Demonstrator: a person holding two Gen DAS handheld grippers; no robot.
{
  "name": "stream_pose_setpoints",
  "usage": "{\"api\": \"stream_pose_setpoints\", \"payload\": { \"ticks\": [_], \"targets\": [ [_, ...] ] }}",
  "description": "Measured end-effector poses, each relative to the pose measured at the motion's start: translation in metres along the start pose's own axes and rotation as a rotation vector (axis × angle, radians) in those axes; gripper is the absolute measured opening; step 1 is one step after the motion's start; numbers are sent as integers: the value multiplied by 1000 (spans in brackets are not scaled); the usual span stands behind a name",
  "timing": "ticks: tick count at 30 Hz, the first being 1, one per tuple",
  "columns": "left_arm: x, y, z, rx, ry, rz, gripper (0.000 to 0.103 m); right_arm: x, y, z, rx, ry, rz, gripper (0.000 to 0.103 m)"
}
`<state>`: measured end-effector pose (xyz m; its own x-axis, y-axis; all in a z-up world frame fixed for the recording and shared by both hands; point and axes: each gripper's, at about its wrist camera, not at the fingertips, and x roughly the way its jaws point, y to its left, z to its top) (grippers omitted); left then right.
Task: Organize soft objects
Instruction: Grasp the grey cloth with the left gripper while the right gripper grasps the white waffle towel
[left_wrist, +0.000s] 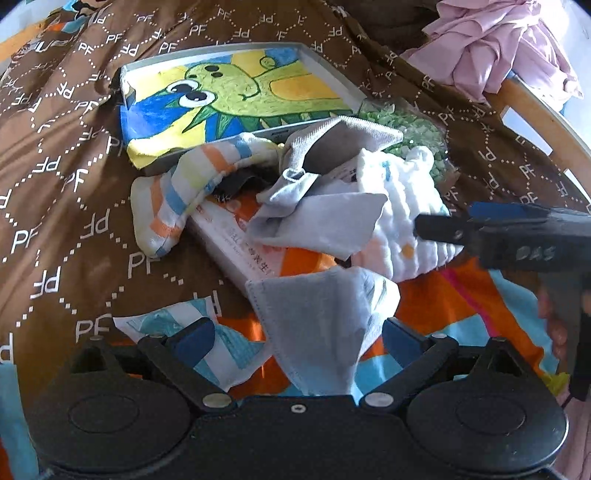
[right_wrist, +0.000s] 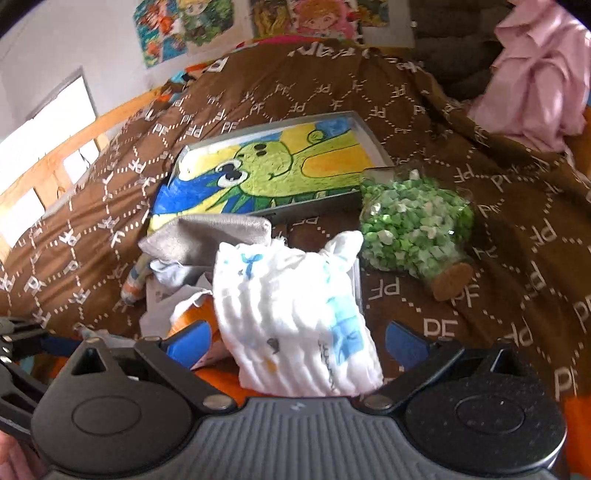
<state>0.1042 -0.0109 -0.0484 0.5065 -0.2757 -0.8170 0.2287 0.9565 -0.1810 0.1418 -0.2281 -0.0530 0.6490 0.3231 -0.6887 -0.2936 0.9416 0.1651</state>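
Lying nearest: grey cloth (left_wrist: 314, 332) between wide-open left tongs (left_wrist: 299, 336), ungripped; white crinkled cloth (right_wrist: 295, 321) between right tongs (right_wrist: 299, 339), likewise spread, not clamped. Beyond: striped sock (left_wrist: 177, 199), grey garment (left_wrist: 332, 147), all heaped loose over a flat box (left_wrist: 236, 243); sorting judged barely begun. Further: dinosaur picture tray (right_wrist: 373, 144), bottle of green stars (right_wrist: 417, 229). Surface: brown patterned bedspread (right_wrist: 480, 155); pink clothing (right_wrist: 535, 85), wall posters (right_wrist: 184, 26) behind

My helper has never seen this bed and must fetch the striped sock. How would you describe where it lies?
Find the framed green dinosaur picture lying on the brown quilt. At its near edge sits a heap of small cloths; the striped sock curls off the heap's left end onto the quilt. It alone has orange, blue and yellow bands, while the neighbouring cloths are grey or white.
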Motion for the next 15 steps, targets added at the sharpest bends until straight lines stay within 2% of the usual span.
{"api": "stream_pose_setpoints", "payload": {
  "ticks": [4, 6, 10, 13, 15],
  "targets": [
    [4, 3, 2, 0, -7, -17, 75, 14, 7, -2, -61, 25, -6, 101],
    [7, 6, 2, -12, 0, -49, 61, 20, 10, -3, -86, 35, -24, 95],
    [9, 8, -1, -22, 11, -60, 35, 28, 12, -8, -100, 66, -64, 83],
    [5, 9, -2, -35, -9, -68, 22, 27, 17, -11, -155, 53, -102, 72],
    [2, 10, -2, -47, -23, -65, 18, 25, 16, -11, -160, 44, -127, 54]
  ]
}}
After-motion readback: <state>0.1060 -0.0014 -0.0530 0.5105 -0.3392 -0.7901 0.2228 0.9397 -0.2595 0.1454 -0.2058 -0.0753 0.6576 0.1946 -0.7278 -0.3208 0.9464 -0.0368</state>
